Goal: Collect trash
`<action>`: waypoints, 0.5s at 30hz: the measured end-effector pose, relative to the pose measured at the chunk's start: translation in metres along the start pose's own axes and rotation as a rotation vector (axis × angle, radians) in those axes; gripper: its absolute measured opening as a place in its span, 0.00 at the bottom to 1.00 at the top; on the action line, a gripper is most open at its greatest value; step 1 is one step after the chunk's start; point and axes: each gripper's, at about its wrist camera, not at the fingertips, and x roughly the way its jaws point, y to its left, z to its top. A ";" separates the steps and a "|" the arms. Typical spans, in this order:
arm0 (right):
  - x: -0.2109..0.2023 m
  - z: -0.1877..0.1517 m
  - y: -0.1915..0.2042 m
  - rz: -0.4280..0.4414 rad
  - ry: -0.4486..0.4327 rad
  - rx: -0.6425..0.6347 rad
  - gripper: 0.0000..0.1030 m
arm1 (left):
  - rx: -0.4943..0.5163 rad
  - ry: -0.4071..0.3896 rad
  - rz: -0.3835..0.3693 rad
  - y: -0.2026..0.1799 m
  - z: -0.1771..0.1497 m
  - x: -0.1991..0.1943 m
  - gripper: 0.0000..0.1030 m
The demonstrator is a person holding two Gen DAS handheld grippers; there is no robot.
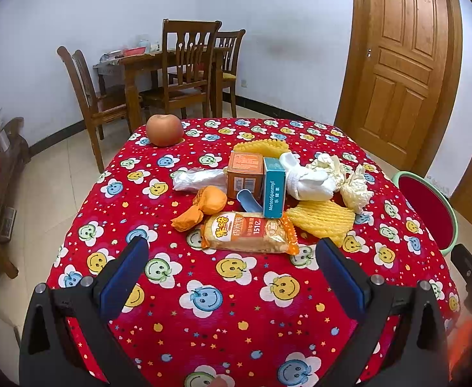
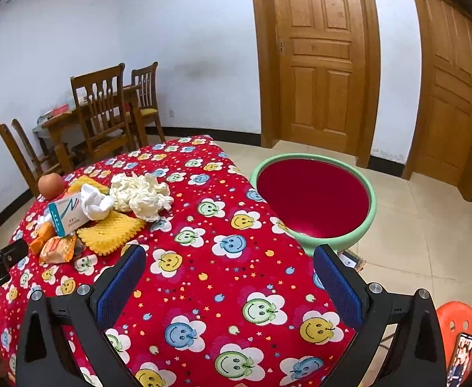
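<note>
A heap of litter lies mid-table on the red smiley tablecloth (image 1: pixel 229 303): a rice-cracker packet (image 1: pixel 247 232), a crumpled orange wrapper (image 1: pixel 200 208), an orange box (image 1: pixel 245 174), a teal medicine box (image 1: pixel 274 187), a silver wrapper (image 1: pixel 199 179), yellow foam nets (image 1: pixel 321 217), white socks (image 1: pixel 307 179) and crumpled tissue (image 1: pixel 353 188). My left gripper (image 1: pixel 232 274) hovers open just short of the cracker packet, holding nothing. My right gripper (image 2: pixel 229 282) is open over bare cloth, right of the heap (image 2: pixel 107 213). A green-rimmed red basin (image 2: pixel 313 196) stands past the table's right edge.
An apple (image 1: pixel 164 129) rests at the far left corner of the table. Wooden chairs and a dining table (image 1: pixel 171 67) stand behind, wooden doors (image 2: pixel 319 61) to the right. An orange stool (image 2: pixel 458 325) with a phone on it is at the lower right.
</note>
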 end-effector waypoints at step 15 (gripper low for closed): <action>0.001 -0.001 -0.001 -0.001 0.006 0.011 1.00 | -0.002 0.001 0.000 0.001 0.000 0.001 0.99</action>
